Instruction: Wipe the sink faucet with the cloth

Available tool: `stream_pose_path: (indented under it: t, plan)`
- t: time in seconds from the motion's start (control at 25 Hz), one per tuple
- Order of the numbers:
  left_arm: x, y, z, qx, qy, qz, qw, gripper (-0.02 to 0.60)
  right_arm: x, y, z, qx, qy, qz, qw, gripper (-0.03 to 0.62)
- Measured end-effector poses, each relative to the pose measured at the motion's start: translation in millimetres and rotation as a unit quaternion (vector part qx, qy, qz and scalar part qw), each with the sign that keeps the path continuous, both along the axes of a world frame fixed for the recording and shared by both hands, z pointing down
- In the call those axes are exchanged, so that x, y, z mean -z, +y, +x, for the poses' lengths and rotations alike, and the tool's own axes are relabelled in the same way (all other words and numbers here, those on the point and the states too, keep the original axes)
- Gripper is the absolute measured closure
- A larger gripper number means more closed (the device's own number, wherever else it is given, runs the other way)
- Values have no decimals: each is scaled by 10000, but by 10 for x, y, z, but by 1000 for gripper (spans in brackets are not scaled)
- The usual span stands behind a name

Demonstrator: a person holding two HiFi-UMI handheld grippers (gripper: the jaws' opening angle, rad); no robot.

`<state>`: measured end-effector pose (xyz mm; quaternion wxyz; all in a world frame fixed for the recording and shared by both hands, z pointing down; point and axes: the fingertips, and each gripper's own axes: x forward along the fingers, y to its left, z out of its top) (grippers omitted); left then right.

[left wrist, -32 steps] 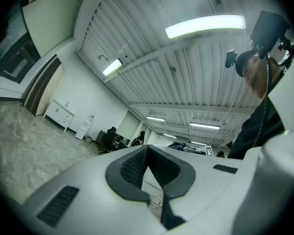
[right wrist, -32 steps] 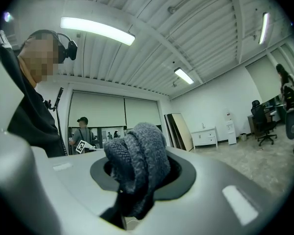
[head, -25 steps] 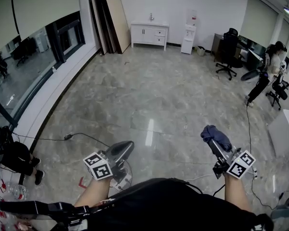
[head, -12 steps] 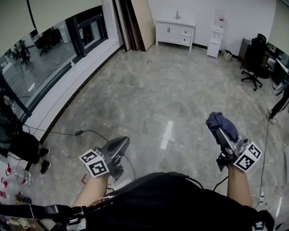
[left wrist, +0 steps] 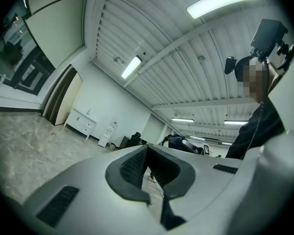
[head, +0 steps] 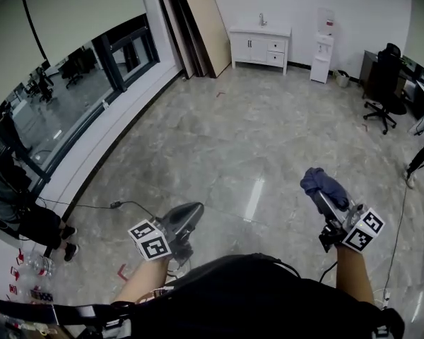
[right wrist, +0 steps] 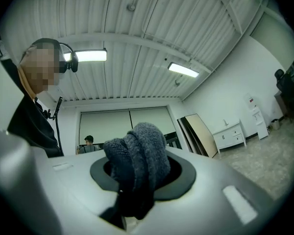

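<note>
The dark blue-grey knitted cloth (head: 324, 183) is bunched between the jaws of my right gripper (head: 318, 193), held low at the right above the floor. In the right gripper view the cloth (right wrist: 139, 158) fills the gap of the right gripper (right wrist: 136, 182), which is shut on it. My left gripper (head: 196, 207) is low at the left, jaws together with nothing in them; in the left gripper view its (left wrist: 147, 154) dark pads meet. The white sink cabinet (head: 260, 46) with its small faucet (head: 263, 20) stands against the far wall, across the room from both grippers.
Wooden boards (head: 198, 27) lean on the wall left of the cabinet. A water dispenser (head: 325, 37) stands to its right, and an office chair (head: 385, 83) further right. A cable (head: 120, 205) lies on the marble floor. Windows line the left side, with a seated person (head: 28, 224) nearby.
The head view has swung, so the sink cabinet sits further right and a little larger. Both grippers keep their hold and stay low; the left one has shifted slightly right.
</note>
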<state>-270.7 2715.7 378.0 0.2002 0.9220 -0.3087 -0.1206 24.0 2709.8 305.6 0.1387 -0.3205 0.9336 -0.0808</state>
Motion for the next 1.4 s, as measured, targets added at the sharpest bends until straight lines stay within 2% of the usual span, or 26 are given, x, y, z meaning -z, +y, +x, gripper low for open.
stream_pose_path:
  t: [0.12,0.32,0.48,0.6,0.76,1.0,1.08,1.24,1.4]
  plan:
    - [-57,-247,102,-75,-58,-97,9999,581,-146,-153,121,-86,74,-108,9999,482]
    - [-44,-750,352,-206,104,-162,9996,581,-213,-501,455,-348,174,-313,9988,482]
    - [-155,-1273,367,-466,278,-93,9985,581,-237,-894,394,-542,408,-247,9974,482]
    - [-126,-1780,106,-637,367,72,9973,581,-149,-1321,135,-729,543,-115,9958,482]
    - [-43,-2417,-387,-641,266,287,9972,581,-66,-1967,-325,-755,508,-39,9958,482]
    - [-11,-3336,-1526,-551,110,389,9977,581,-16,-3008,-1533,-530,549,9,9971,482]
    - [-101,-3499,-1646,-467,157,378,9981,581,-144,-3197,-1712,-392,706,-26,9967,482]
    - [-253,-3735,-1749,-311,269,347,9985,581,-267,-3610,-1807,-185,832,-159,9962,482]
    - [-473,-3984,-2122,-30,308,19,9995,581,-310,-4117,-2102,66,837,-235,9962,482]
